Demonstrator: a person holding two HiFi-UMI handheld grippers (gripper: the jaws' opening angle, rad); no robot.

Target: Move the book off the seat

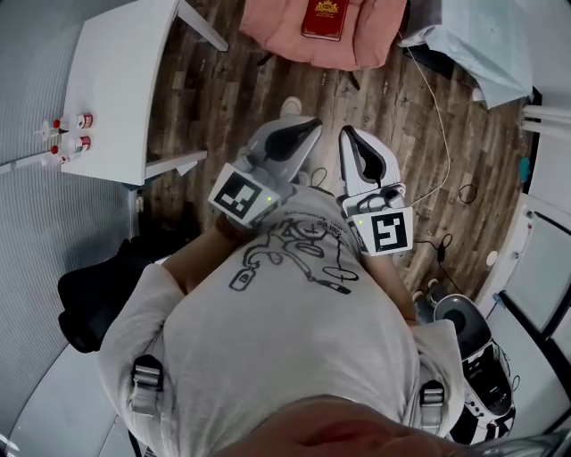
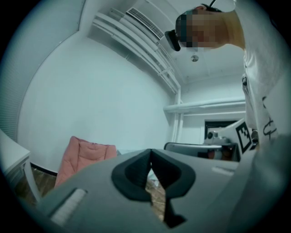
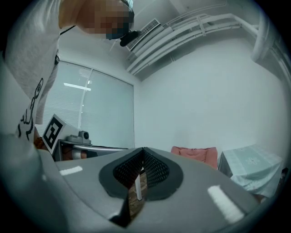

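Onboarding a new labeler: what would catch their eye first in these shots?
The red book lying on the pink seat at the top of the head view. Below it, the left claw and right claw, both shut and empty, held side by side at the person's chest.

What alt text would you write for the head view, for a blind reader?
From above, a person in a grey T-shirt holds the left gripper and the right gripper, both shut and empty, in front of the chest. Across a wooden floor, a red book lies on a pink seat. A white table with bottles stands at the left.
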